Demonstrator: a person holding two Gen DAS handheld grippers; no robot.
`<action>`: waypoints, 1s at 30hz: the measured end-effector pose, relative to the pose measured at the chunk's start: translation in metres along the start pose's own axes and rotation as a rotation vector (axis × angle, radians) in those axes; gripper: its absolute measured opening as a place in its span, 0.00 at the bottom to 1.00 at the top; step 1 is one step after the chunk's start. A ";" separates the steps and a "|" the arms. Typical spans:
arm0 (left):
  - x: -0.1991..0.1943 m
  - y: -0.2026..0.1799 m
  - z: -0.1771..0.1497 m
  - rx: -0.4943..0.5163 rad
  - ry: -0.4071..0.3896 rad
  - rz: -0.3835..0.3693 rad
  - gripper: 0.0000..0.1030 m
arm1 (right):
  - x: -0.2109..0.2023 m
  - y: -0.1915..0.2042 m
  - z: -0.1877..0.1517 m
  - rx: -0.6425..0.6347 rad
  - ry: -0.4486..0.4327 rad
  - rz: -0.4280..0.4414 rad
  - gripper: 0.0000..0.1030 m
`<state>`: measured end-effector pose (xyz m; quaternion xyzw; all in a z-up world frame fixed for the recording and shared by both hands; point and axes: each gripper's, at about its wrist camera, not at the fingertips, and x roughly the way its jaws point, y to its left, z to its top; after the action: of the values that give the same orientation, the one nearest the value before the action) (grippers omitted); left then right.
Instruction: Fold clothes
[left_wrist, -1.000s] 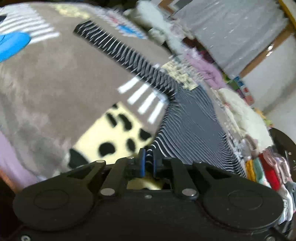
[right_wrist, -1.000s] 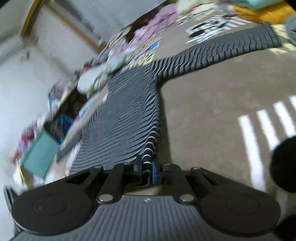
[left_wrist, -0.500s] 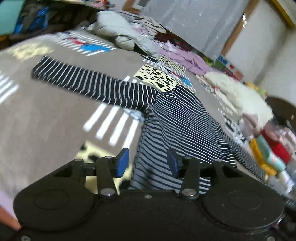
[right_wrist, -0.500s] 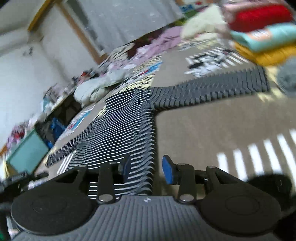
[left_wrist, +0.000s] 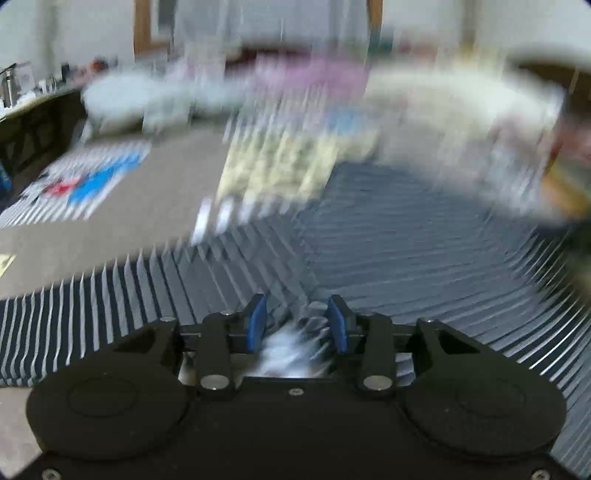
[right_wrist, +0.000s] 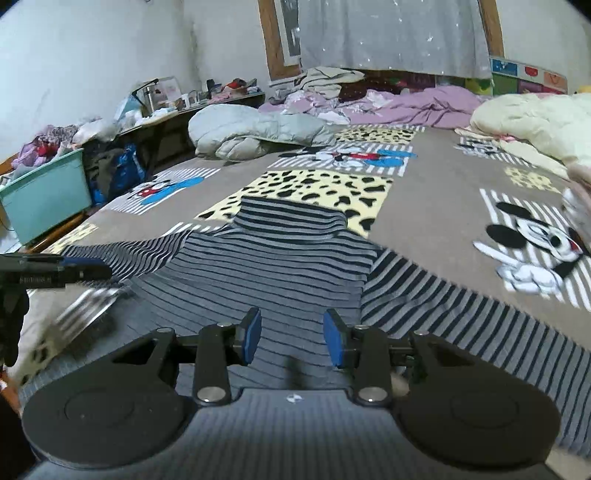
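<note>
A dark long-sleeved shirt with grey stripes (right_wrist: 288, 266) lies spread flat on the patterned blanket (right_wrist: 436, 206), collar far from me and sleeves out to either side. My right gripper (right_wrist: 291, 341) hovers open over the shirt's near body, with nothing between its blue pads. The left wrist view is heavily blurred. In it my left gripper (left_wrist: 297, 323) is open above the shirt (left_wrist: 406, 258) where the left sleeve joins the body, gripping nothing. In the right wrist view the left gripper's fingers (right_wrist: 74, 264) show at the left edge, over the left sleeve.
A grey duvet (right_wrist: 255, 133), purple bedding (right_wrist: 417, 105) and a cream blanket (right_wrist: 535, 118) are heaped at the bed's far side. A teal bin (right_wrist: 44, 195) and a cluttered shelf stand to the left. A gloved hand (right_wrist: 11, 325) is at the left edge.
Both grippers were shut on the shirt's striped fabric a second ago. They have opened, let it go and rolled level. The shirt now lies flat.
</note>
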<state>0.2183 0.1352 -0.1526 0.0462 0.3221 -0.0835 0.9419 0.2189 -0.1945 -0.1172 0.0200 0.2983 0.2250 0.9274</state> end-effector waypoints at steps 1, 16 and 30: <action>0.003 0.004 -0.004 0.001 0.009 -0.001 0.42 | 0.010 -0.006 -0.004 0.000 0.022 -0.039 0.39; 0.020 0.007 0.011 -0.047 0.014 -0.072 0.50 | 0.022 -0.037 -0.032 -0.047 0.033 -0.078 0.41; -0.054 -0.002 0.020 -0.226 -0.079 -0.057 0.49 | -0.066 -0.070 -0.101 0.274 -0.029 -0.118 0.42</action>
<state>0.1880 0.1372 -0.1033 -0.0727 0.2931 -0.0751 0.9503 0.1426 -0.2954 -0.1756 0.1319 0.3132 0.1272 0.9318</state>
